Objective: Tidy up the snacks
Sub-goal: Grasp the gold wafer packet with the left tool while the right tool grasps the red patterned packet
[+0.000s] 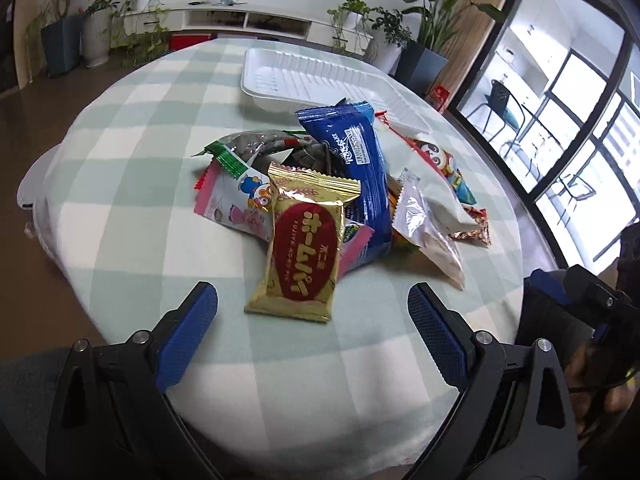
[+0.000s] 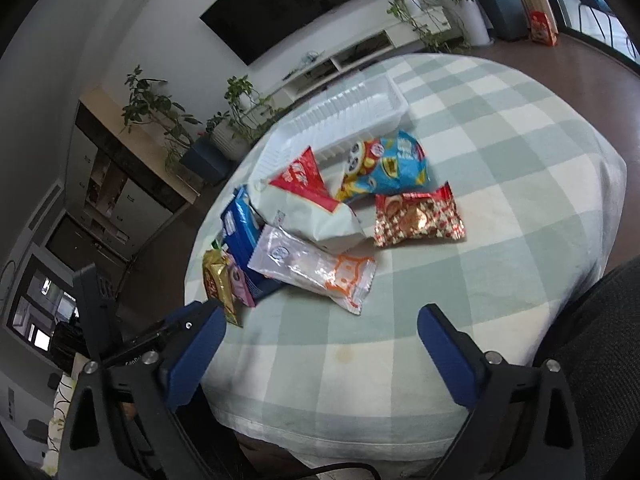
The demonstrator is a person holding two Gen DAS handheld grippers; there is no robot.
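Snacks [image 1: 320, 200] — a loose heap at the middle of your green-and-white checked tablecloth [image 1: 132, 184], just short of the white plastic tray [image 1: 280, 80].

- Gold packet [image 1: 304, 248]: red oval with Japanese script, small print reading roughly "FUJIYA HOME PIE"; it lies nearest your left gripper.
- Blue packet [image 1: 356, 160]: white lettering, not legible.
- Red-and-white bag [image 2: 308, 200]: its logo is too blurred to read.
- Clear wrapper with orange print [image 2: 320, 272].
- Red-and-gold foil packet [image 2: 418, 216], lying apart from the heap.
- Light-blue cartoon bag [image 2: 392, 168], beside the tray.

Your left gripper [image 1: 312, 312] — jaws spread wide, holding nothing. Your right gripper [image 2: 320, 332] is likewise wide apart and empty.
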